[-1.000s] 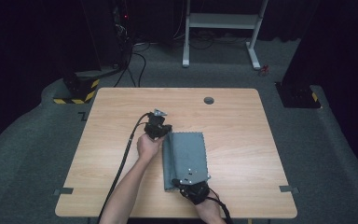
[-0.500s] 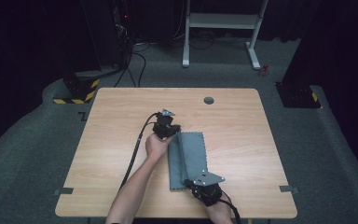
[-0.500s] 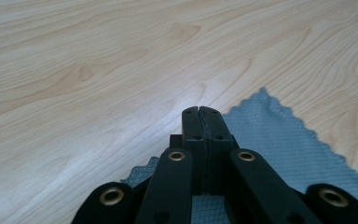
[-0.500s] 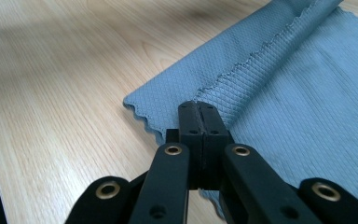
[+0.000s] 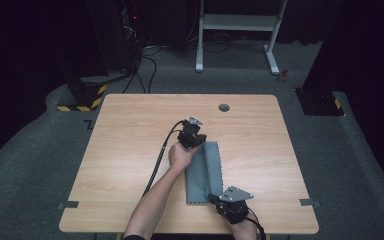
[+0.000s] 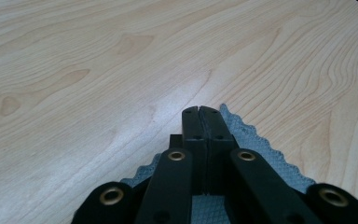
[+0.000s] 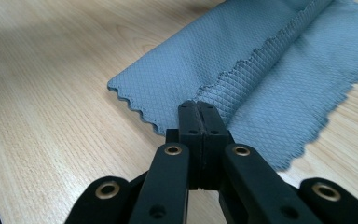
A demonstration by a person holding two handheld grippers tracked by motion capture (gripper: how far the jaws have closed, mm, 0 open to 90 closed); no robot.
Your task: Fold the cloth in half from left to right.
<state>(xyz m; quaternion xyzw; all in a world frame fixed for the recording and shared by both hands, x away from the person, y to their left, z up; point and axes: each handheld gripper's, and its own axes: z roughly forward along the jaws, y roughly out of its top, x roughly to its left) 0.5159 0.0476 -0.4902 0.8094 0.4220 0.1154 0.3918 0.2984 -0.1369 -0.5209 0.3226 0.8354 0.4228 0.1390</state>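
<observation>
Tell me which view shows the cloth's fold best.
Right gripper view: the grey cloth runs away from the jaws, with one scalloped edge lying over the lower layer along its length. The high view shows the whole cloth as a narrow strip between both grippers, fold detail small. The left gripper view shows just a corner behind shut jaws.

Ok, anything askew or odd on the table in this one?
Nothing damaged or spilled. The grey cloth lies half-folded on the table, one zigzag edge lapped over the rest, a bit slanted to the table's edge. The left gripper and right gripper are each shut on an end of it.
</observation>
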